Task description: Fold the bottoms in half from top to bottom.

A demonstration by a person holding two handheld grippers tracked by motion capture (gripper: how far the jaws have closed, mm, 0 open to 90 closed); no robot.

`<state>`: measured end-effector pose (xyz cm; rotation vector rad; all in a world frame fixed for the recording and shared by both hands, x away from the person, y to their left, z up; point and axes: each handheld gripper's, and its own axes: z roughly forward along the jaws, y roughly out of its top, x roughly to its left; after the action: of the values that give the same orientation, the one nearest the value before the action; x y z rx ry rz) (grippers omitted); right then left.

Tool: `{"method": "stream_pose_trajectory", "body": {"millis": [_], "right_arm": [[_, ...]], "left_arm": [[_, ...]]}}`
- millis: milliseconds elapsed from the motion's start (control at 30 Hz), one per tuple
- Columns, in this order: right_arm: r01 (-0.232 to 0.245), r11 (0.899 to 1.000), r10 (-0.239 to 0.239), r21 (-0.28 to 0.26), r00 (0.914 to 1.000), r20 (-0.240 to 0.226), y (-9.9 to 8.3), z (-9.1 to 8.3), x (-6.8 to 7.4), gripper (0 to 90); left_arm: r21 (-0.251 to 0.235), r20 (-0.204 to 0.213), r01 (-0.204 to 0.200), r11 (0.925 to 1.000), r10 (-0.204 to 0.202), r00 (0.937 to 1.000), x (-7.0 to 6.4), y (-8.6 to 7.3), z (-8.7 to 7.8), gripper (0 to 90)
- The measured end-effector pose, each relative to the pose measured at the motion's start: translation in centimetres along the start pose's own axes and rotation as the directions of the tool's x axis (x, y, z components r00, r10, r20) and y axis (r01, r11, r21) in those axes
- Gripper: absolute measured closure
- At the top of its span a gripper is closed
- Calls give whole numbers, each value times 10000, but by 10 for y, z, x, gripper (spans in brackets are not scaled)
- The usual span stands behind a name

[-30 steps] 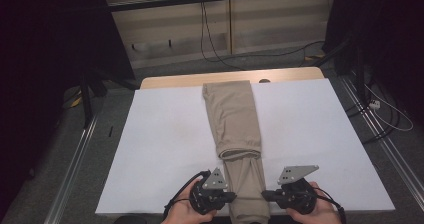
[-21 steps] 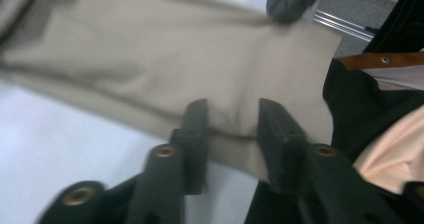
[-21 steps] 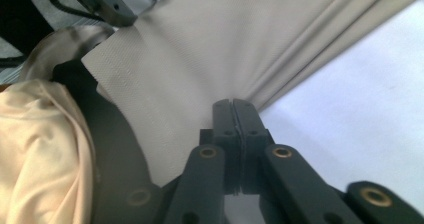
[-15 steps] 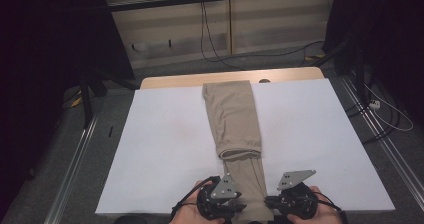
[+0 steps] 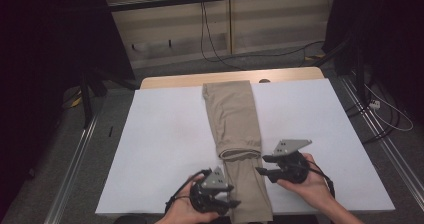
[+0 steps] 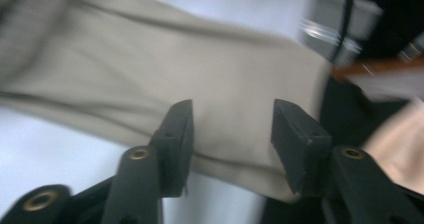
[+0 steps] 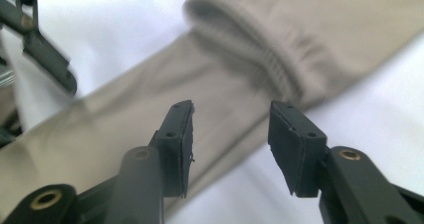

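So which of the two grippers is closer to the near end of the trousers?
The left gripper: it sits by the beige trousers' near end, the right gripper farther up.

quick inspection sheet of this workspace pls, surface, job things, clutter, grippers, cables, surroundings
Surface: white rectangular sheet over a light wooden tabletop, whose far edge shows bare.
Job's things: long beige fabric trousers lying lengthwise down the middle; the ribbed waistband sits across the lower leg part, which runs to the near edge.
Clutter: nothing seen on the sheet.
Grippers: left gripper at the trousers' near left edge, jaws open over the fabric; right gripper beside the right edge just below the waistband, jaws open.
Cables: a black cable loops from the left gripper; black cables trail on the floor beyond the table.
Surroundings: dark room, pale panelled wall behind, metal rails either side.
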<state>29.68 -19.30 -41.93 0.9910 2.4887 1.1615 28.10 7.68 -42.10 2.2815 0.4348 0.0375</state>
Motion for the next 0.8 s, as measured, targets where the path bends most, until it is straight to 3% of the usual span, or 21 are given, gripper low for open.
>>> {"method": "stream_pose_trajectory", "body": {"millis": [33,100,133,167,233,267,300,333,367,433,500,567,600,633,667,767,800], "right_arm": [[-36,10000,37,87,10000,-78,5,4,-5,516],[294,9992,-305,281,9987,397,15,15,-12,496],[38,9996,-49,294,9993,368,18,20,-15,465],[-161,9990,145,428,9993,359,20,24,-17,442],[331,9975,-373,625,9970,676,24,35,-17,449],[389,9966,-439,720,9967,686,25,38,-18,450],[434,9956,-487,831,9968,628,26,42,-20,466],[488,9956,-560,801,9944,900,27,45,-22,483],[412,9966,-479,713,9944,941,26,47,-25,499],[285,9976,-323,632,9976,609,25,50,-30,626],[201,9989,-224,415,9981,578,24,48,-32,678],[252,9985,-288,486,9968,744,24,49,-33,692],[389,9962,-474,775,9927,1110,22,53,-34,710],[174,9969,-252,772,9945,1017,21,55,-35,740],[-49,9982,-5,595,9958,915,19,56,-37,760],[-83,9993,49,378,9959,899,22,53,-37,825],[-85,9996,63,282,9969,782,22,52,-37,833]], "left_arm": [[-185,-481,147,9997,-155,9987,10,3,-2,480],[-456,-1072,562,9974,-608,9924,35,10,-6,477],[-424,-1264,662,9969,-711,9894,42,13,-5,459],[-332,-1493,637,9974,-679,9864,52,17,-3,438],[-405,-1909,267,9988,-339,9810,62,22,1,392],[-348,-2006,330,9988,-393,9789,67,24,5,387],[-274,-1980,475,9985,-520,9788,73,25,10,385],[-404,-2143,480,9980,-556,9752,76,25,15,383],[-346,-2188,309,9989,-378,9750,79,25,18,377],[-377,-2314,424,9984,-500,9716,83,24,21,381],[-623,-2201,725,9954,-846,9718,88,23,19,459],[-816,-2360,880,9928,-1050,9661,92,20,20,592],[-795,-2332,865,9931,-1029,9670,93,20,21,638],[-770,-2147,791,9939,-940,9721,94,20,23,664],[-788,-2098,777,9939,-927,9733,93,19,25,671],[-587,-1844,717,9957,-814,9795,90,19,32,622],[-447,-1953,637,9970,-713,9781,89,19,34,615]]}}
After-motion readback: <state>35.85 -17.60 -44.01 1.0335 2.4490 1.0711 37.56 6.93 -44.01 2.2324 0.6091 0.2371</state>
